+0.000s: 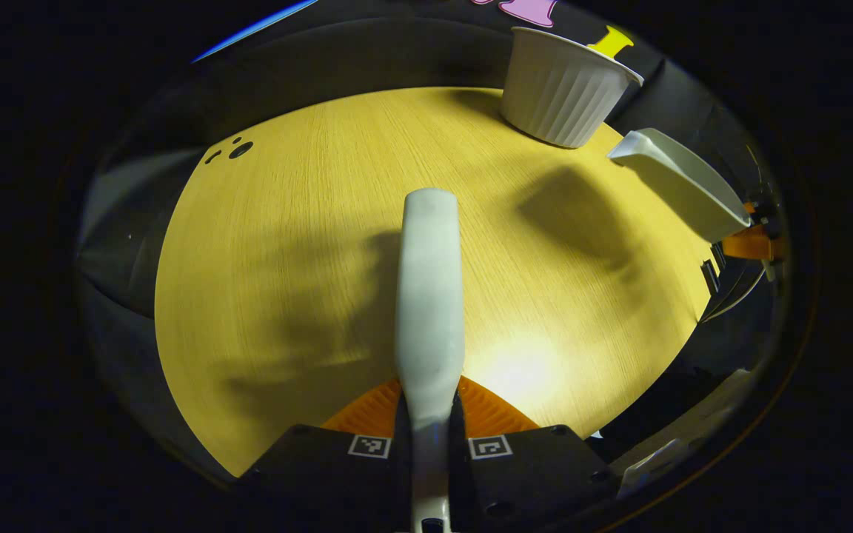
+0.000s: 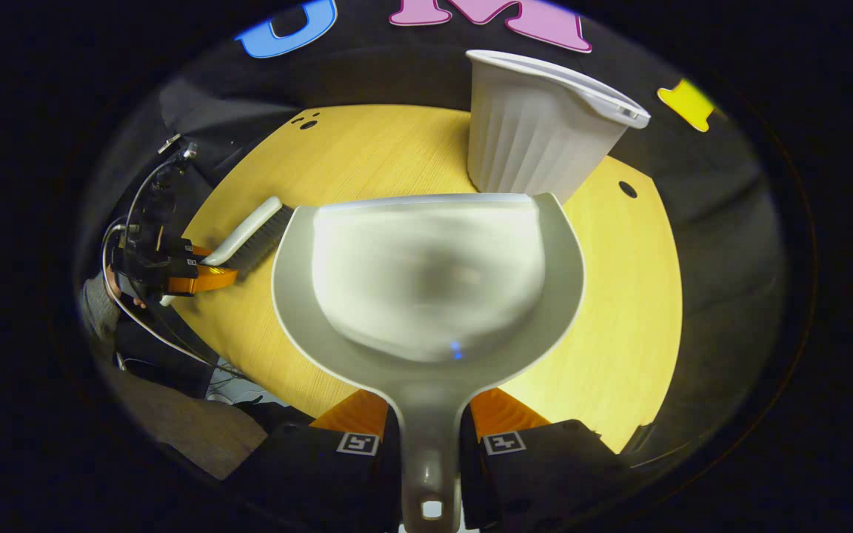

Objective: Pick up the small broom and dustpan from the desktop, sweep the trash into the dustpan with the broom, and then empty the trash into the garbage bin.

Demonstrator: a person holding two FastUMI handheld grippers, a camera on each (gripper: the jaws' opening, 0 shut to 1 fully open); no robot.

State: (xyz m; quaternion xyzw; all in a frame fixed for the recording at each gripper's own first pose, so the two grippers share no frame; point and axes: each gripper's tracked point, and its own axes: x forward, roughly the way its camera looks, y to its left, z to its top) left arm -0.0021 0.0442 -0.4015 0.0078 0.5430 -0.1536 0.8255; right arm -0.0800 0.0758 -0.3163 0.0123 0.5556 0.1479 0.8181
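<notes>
Yellow wood desk lies below. The left gripper squeezes the broom, bristles hidden. The right gripper squeezes the dustpan, seemingly empty, beside the white bin.

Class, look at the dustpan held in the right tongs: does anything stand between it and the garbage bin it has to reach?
Nothing visible does. The dustpan is clamped by its handle in the right tongs, and the white ribbed garbage bin stands just beyond its front edge on the bare wooden desktop. The broom is off to one side.
</notes>
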